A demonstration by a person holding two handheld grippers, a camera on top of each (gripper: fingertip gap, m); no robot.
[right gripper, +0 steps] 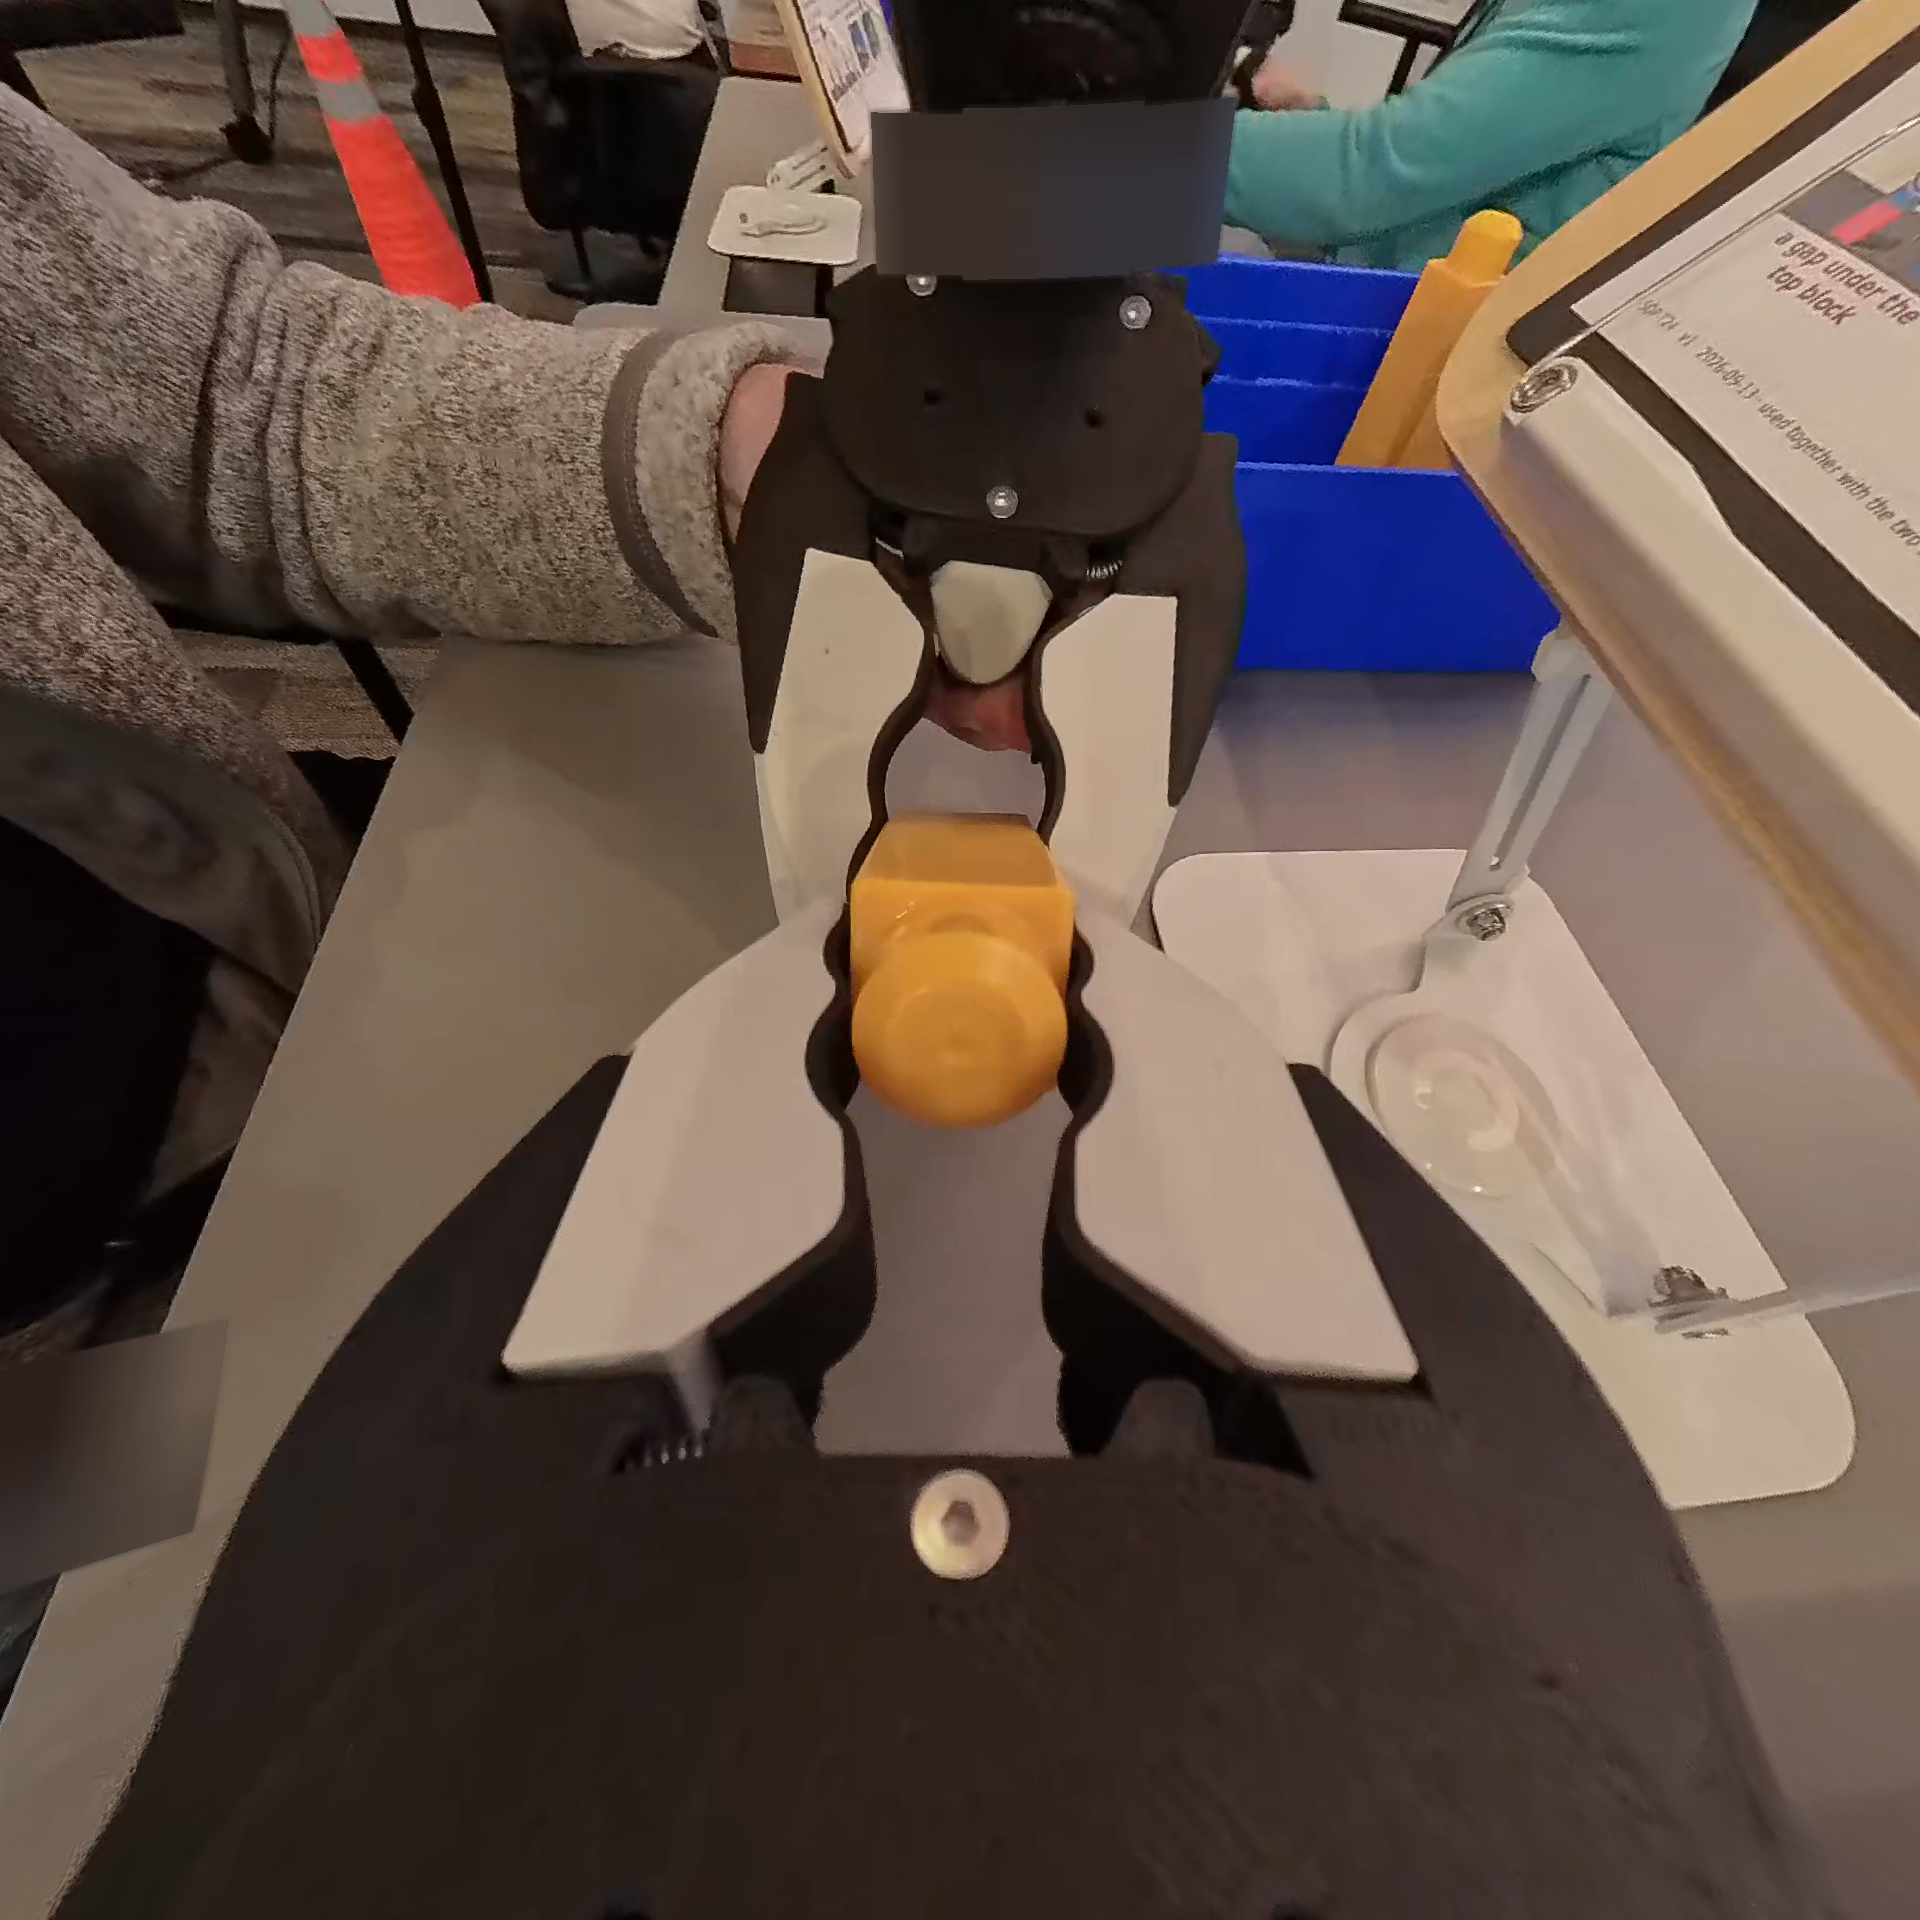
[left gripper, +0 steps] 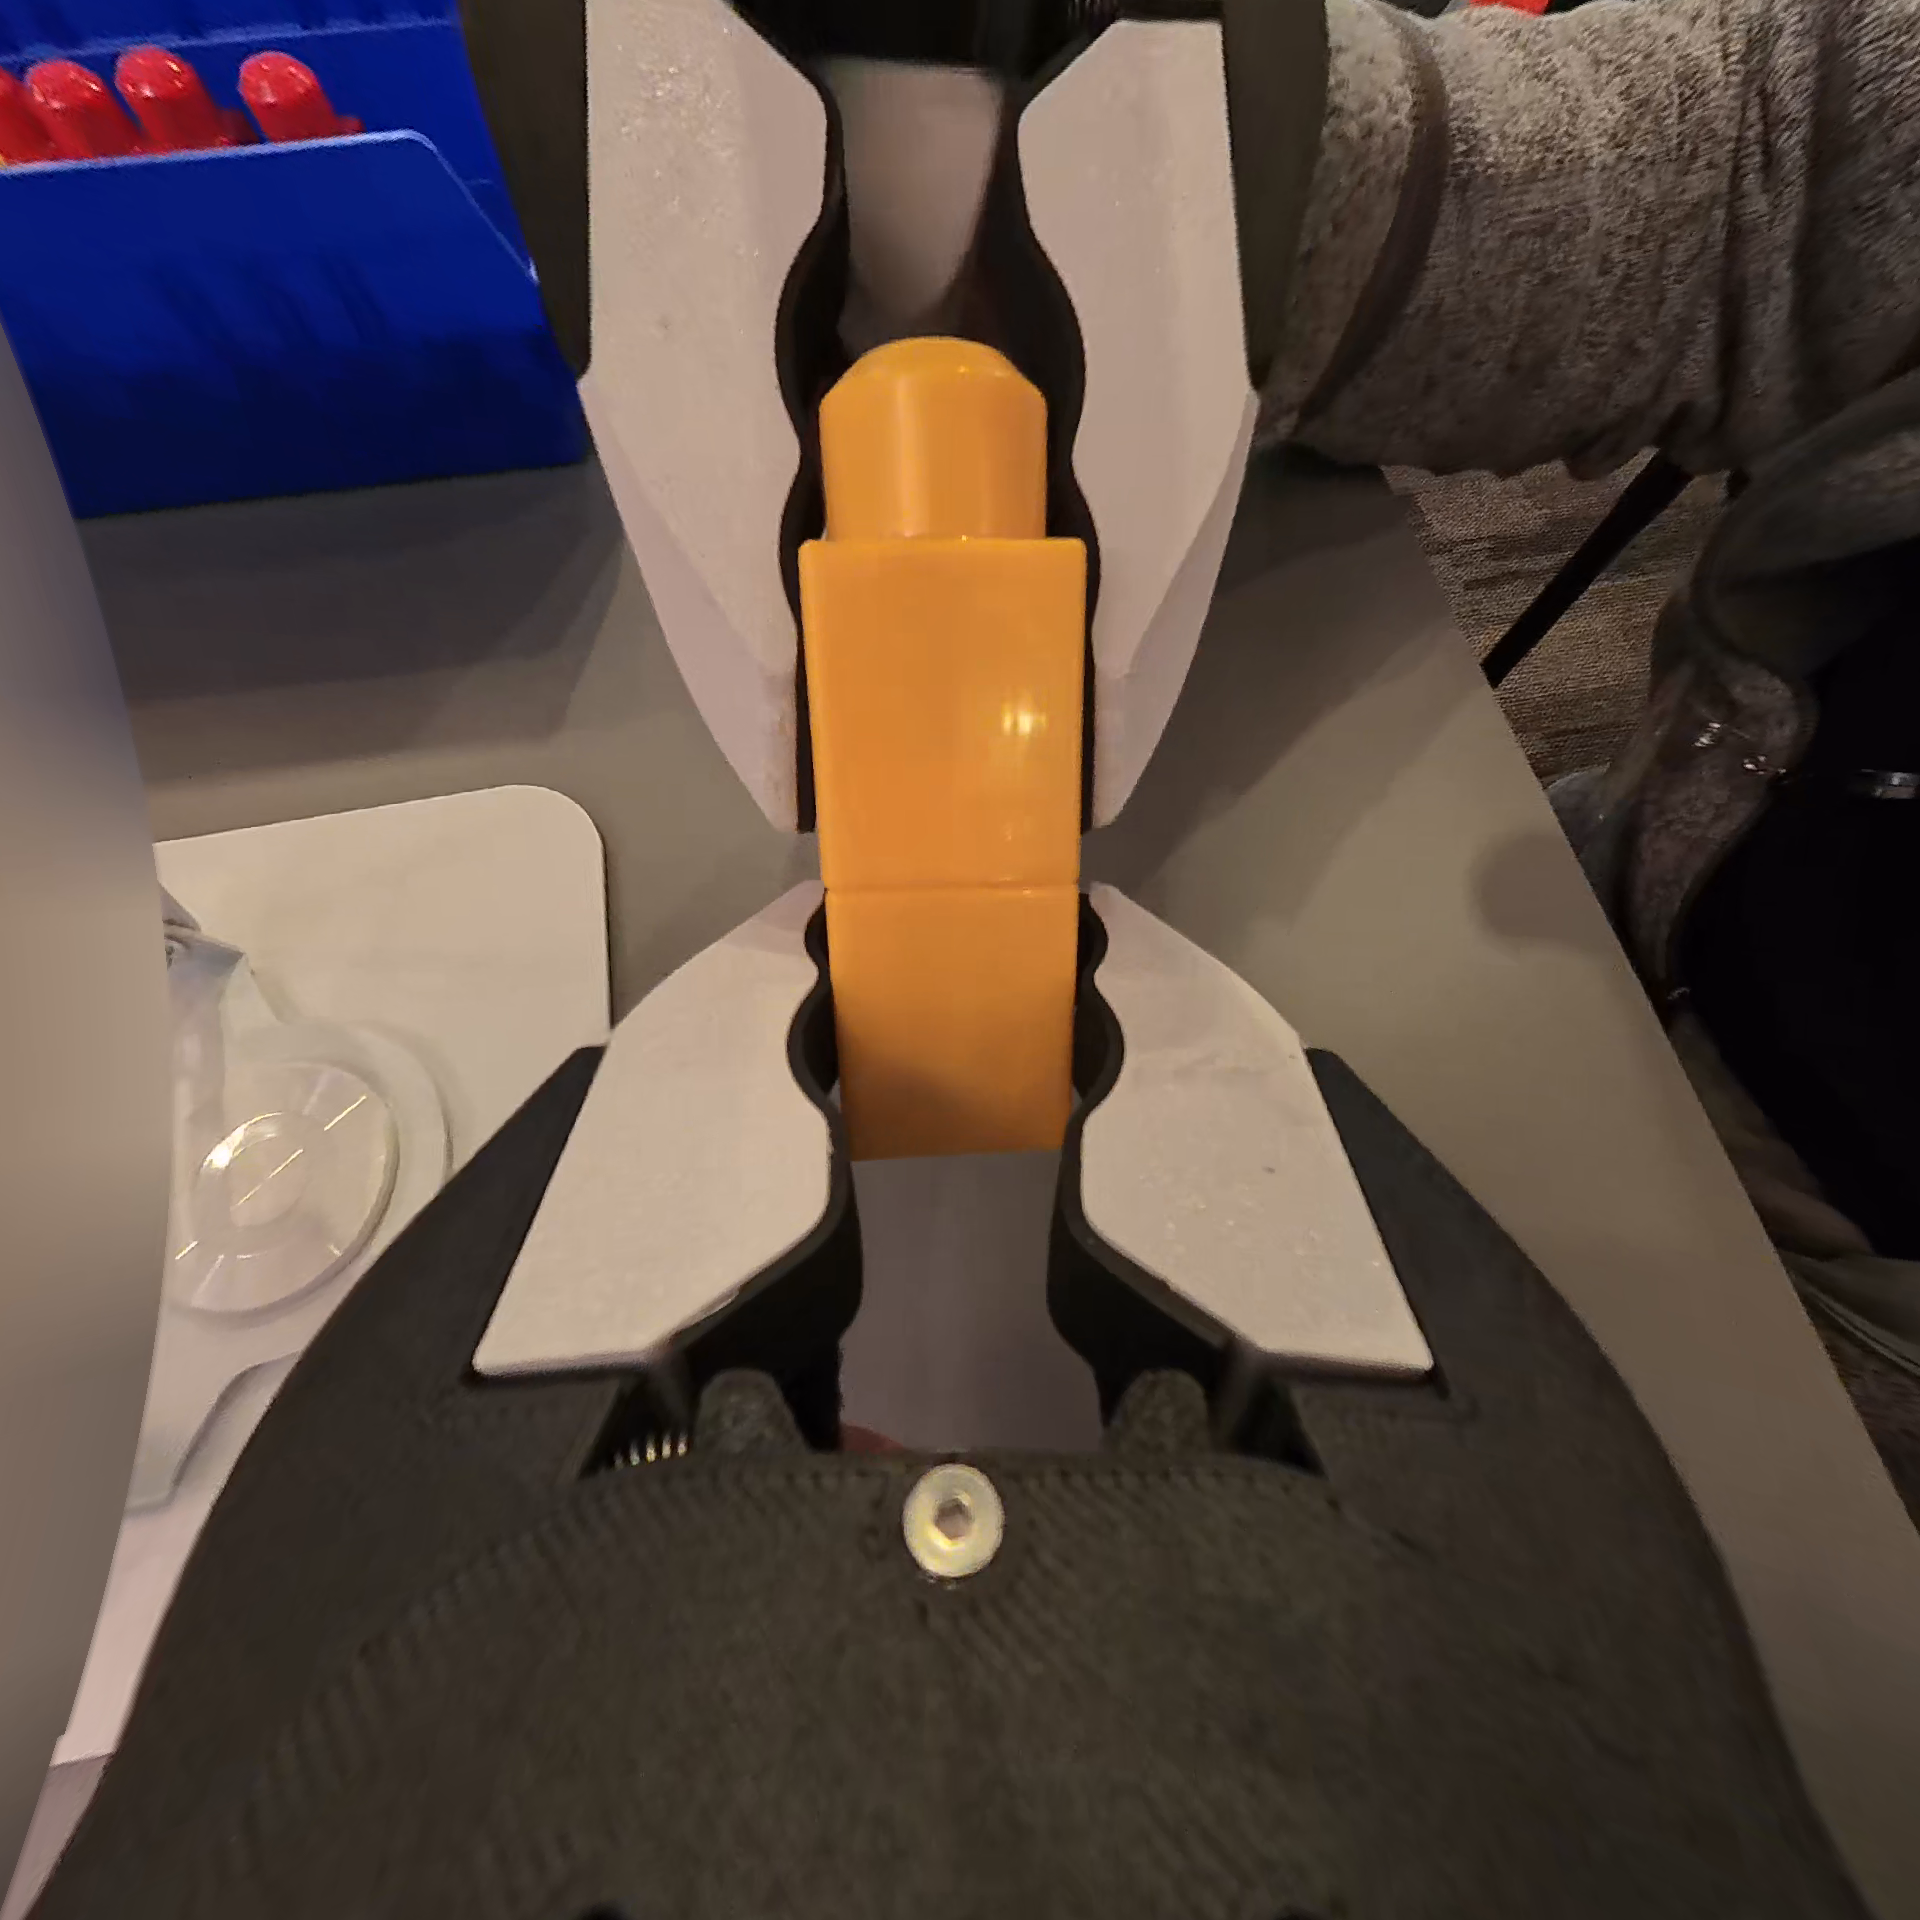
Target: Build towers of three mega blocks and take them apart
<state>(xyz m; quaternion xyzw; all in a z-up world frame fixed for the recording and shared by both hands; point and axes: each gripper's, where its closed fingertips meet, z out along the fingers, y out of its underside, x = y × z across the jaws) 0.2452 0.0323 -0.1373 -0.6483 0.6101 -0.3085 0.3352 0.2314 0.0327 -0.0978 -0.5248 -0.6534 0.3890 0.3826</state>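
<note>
- Far left of my left wrist view: a blue plastic bin [left gripper: 260, 312] with glossy red plastic blocks [left gripper: 156, 104] poking over its wall. Only their rounded studs show; their number I can't tell.
- Below that, a white rounded base plate [left gripper: 416, 935] carrying a clear suction cup [left gripper: 291, 1153], partly lost behind a blurred patch.
- Centre now: two glossy orange plastic mega blocks, joined in a short column and held in the air over the grey tabletop [left gripper: 1351, 935].
- My left tongs [left gripper: 951, 966] pinch the near orange block [left gripper: 951, 1018], pads pressing its flat sides.
- My right tongs [right gripper: 961, 997] come in from the opposite end and clamp the far orange block [left gripper: 940, 717], the one with the rounded stud on its end.
- Handling, as I judge it: light, hollow, rigid plastic, not fragile but slick. I'd hold the flat walls, not the round stud, and pull straight along the column; twisting could let it slip.
- The seam [left gripper: 951, 886] looks fully closed.
- Whether I'm pressing together or pulling apart, I can't say.
- No third block is on this column.
- Right side, right wrist view: a tilted instruction board [right gripper: 1714, 468] on a stand hides much of the table, and another orange piece [right gripper: 1444, 332] leans in a blue bin [right gripper: 1351, 561], half cut off.
</note>
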